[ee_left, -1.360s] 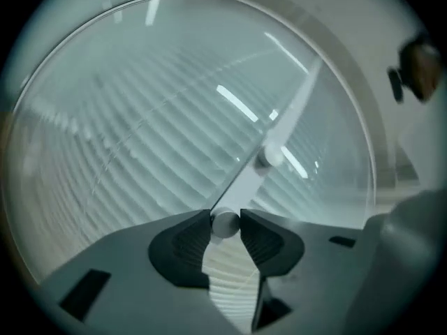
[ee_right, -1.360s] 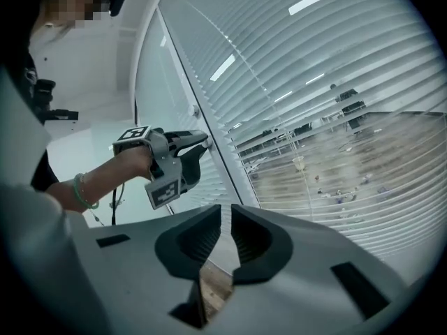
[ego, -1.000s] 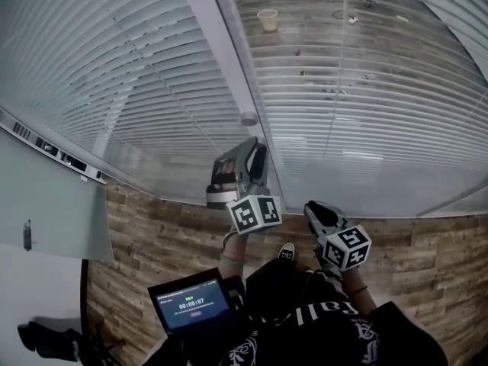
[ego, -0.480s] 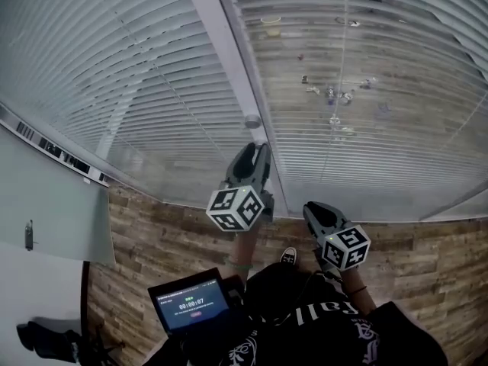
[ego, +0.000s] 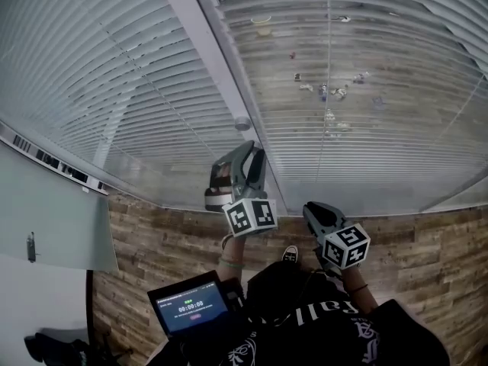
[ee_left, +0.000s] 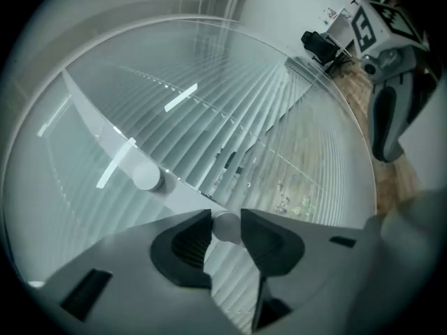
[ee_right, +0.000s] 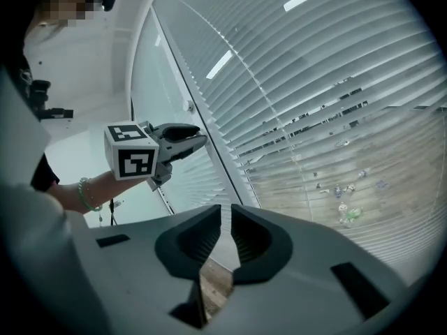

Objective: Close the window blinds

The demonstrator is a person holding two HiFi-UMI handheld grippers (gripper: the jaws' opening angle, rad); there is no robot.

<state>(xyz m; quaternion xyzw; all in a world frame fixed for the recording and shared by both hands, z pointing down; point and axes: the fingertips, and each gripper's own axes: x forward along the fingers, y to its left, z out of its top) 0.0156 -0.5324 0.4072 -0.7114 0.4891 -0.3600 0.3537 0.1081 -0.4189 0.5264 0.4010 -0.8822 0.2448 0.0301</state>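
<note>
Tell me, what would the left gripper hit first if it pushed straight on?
Most likely the small round pale knob on the white window post: it already sits between the left gripper's fingers, which have just been opening and seem not to press it.

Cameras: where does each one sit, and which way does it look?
Head view: on the person's head, looking down at the blinds, left gripper, right gripper, laptop and a shoe.
Left gripper view: on that gripper, looking along its jaws, which have just been opening, with a knob between them; right gripper at upper right.
Right gripper view: on that gripper, facing the blinds past empty, slightly parted jaws; left gripper and forearm show.
Shared: all show the blinds; each gripper view shows the other gripper.
</note>
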